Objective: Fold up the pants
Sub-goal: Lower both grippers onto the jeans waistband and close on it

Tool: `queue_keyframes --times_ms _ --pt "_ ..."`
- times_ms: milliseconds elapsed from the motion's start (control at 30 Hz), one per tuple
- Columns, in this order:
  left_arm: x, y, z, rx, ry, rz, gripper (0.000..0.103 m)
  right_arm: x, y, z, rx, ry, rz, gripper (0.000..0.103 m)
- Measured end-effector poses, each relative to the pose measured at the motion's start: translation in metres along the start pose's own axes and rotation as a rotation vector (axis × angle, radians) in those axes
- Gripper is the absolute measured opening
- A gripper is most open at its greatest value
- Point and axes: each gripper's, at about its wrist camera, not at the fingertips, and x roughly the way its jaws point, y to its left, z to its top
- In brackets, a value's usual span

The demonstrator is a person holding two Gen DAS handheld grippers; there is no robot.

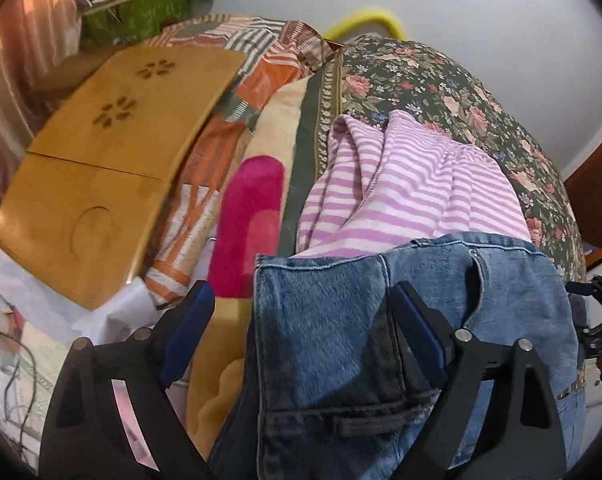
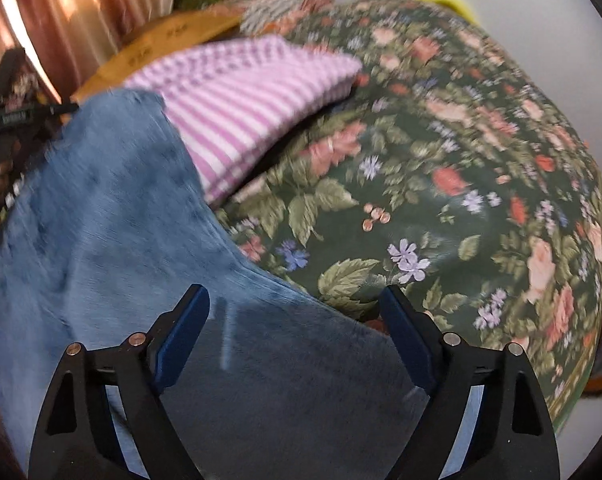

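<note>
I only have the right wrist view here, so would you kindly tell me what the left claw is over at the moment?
Observer: The left claw stands open over the jeans, straddling their left edge near a belt loop.
Operator: Thank you. Does anything lie to the left of the jeans?
Observer: Yes, a yellow blanket with a pink patch is beside them.
Operator: And further left than that?
Observer: A wooden lap tray with flower-shaped cutouts rests on the bed.
</note>
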Motion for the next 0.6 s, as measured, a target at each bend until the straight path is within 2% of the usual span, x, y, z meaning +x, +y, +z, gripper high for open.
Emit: queue_keyframes --times_ms 100,200,400,500,533,567,600 --pt "0.006 -0.001 0.002 0.011 0.008 -0.024 0.091 0.019 -0.003 -0.002 -0.033 0.078 0.025 0.085" --pt "0.011 -0.004 0.006 0.025 0.019 -0.030 0.091 0.027 -0.004 -0.005 -0.040 0.103 0.043 0.087" --pt "0.017 0.001 0.008 -0.040 0.071 -0.123 0.073 0.032 -0.015 -0.002 0.003 0.107 0.072 0.084" --pt "0.016 0.002 0.009 -0.049 0.078 -0.136 0.071 0.031 -0.015 -0.003 -0.005 0.099 0.059 0.066" --pt "0.015 0.002 0.009 -0.046 0.078 -0.135 0.069 0.029 -0.015 -0.005 -0.004 0.099 0.069 0.049" --pt "0.014 0.000 0.009 -0.042 0.078 -0.133 0.067 0.028 -0.016 -0.006 0.002 0.103 0.092 0.028" --pt "0.012 0.000 0.009 -0.041 0.078 -0.132 0.061 0.028 -0.018 -0.008 0.013 0.114 0.120 0.021"
